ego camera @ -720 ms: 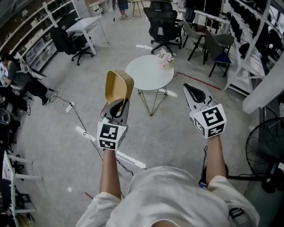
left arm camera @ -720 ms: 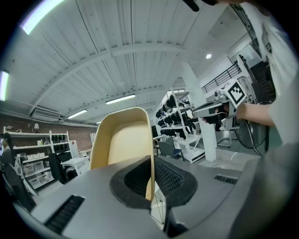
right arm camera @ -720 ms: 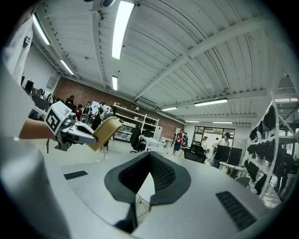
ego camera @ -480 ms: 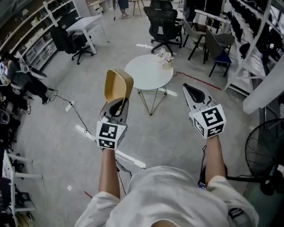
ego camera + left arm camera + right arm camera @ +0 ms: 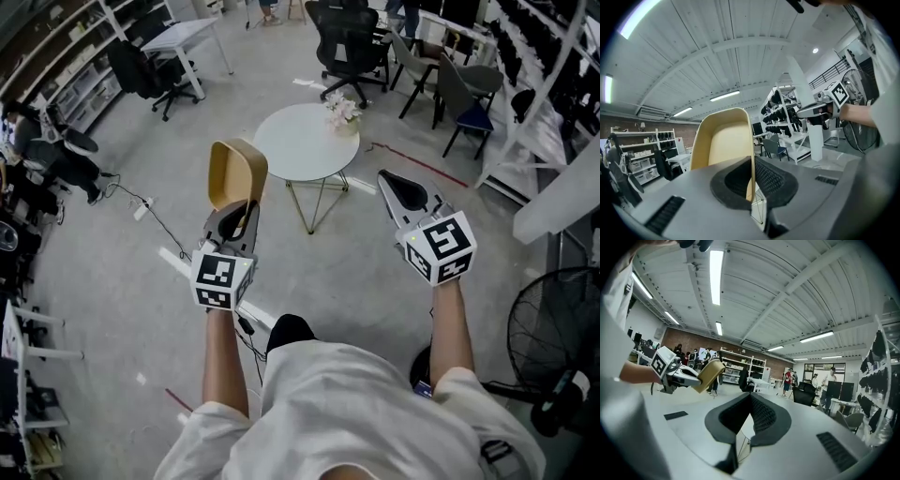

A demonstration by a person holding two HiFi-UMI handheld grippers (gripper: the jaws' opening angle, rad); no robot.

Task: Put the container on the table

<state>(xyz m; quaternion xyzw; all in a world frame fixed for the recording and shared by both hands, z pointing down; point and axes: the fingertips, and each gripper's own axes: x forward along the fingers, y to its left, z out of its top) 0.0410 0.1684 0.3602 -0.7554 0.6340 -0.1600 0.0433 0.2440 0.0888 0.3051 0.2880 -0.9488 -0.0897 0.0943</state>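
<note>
We are gripping the container (image 5: 234, 173) by its wall in the closed left hand-held gripper (image 5: 242, 208), aiming to lower it level onto the bench (image 5: 292, 150), clear of the flowers (image 5: 342, 111); the right hand-held gripper (image 5: 387, 182) is closed, empty.

- Left gripper (image 5: 242, 212) and container (image 5: 234, 173) now sit further left in the head view.
- Table (image 5: 298, 142) has shifted up-left.
- A dark shoe-like shape (image 5: 289, 331) now shows between the arms.

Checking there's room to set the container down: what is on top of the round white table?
A small bunch of pale flowers sits near its far edge; the rest of the table top shows bare. The held container covers a sliver of its left rim.
</note>
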